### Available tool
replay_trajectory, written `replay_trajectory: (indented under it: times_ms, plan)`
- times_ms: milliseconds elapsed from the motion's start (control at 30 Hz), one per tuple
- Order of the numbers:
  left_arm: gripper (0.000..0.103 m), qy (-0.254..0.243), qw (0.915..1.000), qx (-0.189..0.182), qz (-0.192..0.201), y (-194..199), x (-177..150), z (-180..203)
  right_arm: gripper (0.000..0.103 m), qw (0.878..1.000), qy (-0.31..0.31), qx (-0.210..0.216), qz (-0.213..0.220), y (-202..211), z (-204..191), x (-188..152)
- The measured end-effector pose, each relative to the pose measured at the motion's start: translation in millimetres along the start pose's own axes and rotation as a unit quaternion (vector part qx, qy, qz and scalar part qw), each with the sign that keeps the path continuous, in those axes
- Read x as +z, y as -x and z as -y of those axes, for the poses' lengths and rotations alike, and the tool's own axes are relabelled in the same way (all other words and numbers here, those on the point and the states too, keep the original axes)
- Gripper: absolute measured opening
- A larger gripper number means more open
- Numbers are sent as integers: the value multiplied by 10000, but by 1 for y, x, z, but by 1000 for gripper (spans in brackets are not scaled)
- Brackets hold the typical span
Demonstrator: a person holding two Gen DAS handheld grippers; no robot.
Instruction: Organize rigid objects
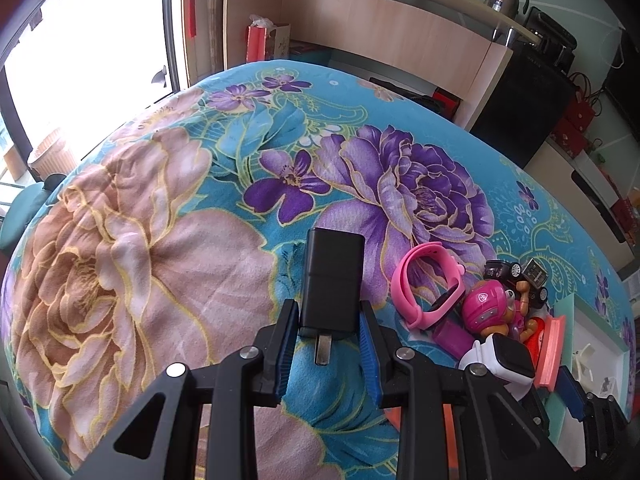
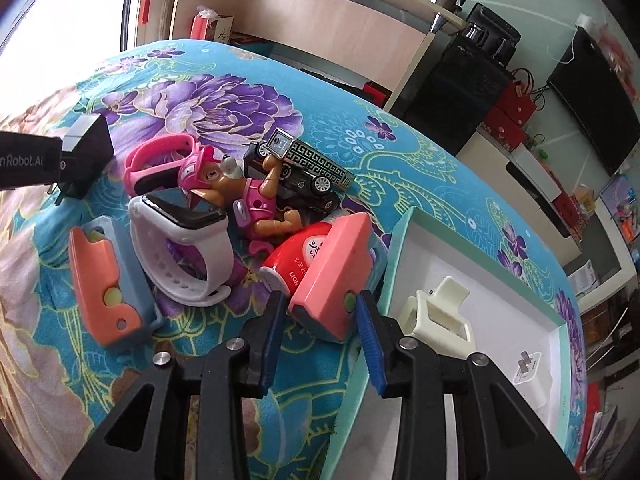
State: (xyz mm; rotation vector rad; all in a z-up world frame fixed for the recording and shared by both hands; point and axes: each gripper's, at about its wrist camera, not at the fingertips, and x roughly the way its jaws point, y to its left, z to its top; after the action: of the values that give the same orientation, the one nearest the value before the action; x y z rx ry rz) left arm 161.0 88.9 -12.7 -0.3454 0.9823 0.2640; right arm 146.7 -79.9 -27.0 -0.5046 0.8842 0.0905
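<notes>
Early yet. In tray [image 2: 400, 248]: only white clip [image 2: 438, 316] and white plug [image 2: 530, 376]. Left gripper [image 1: 330, 316] pinching black charger [image 1: 332, 276] above bedspread [image 1: 160, 240]. Right gripper [image 2: 320, 312] closing around, perhaps gripping, pink case [image 2: 336, 276]. Left on bed: watches, figure, cars.

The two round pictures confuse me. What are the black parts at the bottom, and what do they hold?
They are two hand-held claws, each with a camera looking along its fingers. The left claw grips a black charger above a flowered blanket. The right claw has its jaws around a pink-orange block; whether it grips it, I cannot tell. A pile of small things is nearby: a pink wristband, a white watch, a toy dog. At right is a white tray holding a cream clip.
</notes>
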Motion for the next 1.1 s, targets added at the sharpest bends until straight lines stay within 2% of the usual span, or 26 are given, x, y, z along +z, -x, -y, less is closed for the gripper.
replay_trajectory:
  times_ms: [100,200,267,300,367,567,800,1100]
  plan:
    - [32,36,10000,-32,-31,-1,0,-2,31,9999,-64,-106,9,0,3,1]
    - [32,54,10000,-50,-28,-1,0,-2,29,9996,-258,-30,99,5,8,2]
    - [32,59,10000,-76,13,1,0,-3,29,9988,-407,-9,283,14,14,3]
    - [32,55,9999,-86,47,3,1,-2,25,9980,-500,-6,385,19,19,4]
    - [32,38,9999,-95,109,7,2,-1,23,9951,-795,176,564,29,30,6]
    - [32,-1,9996,-151,235,17,4,3,21,9794,-1646,810,847,47,67,4]
    - [32,-87,9986,-331,397,32,5,13,21,9668,-2012,1137,1089,64,86,3]
    - [32,-347,9953,-610,662,57,6,36,21,9420,-2530,1361,1735,102,125,-6]
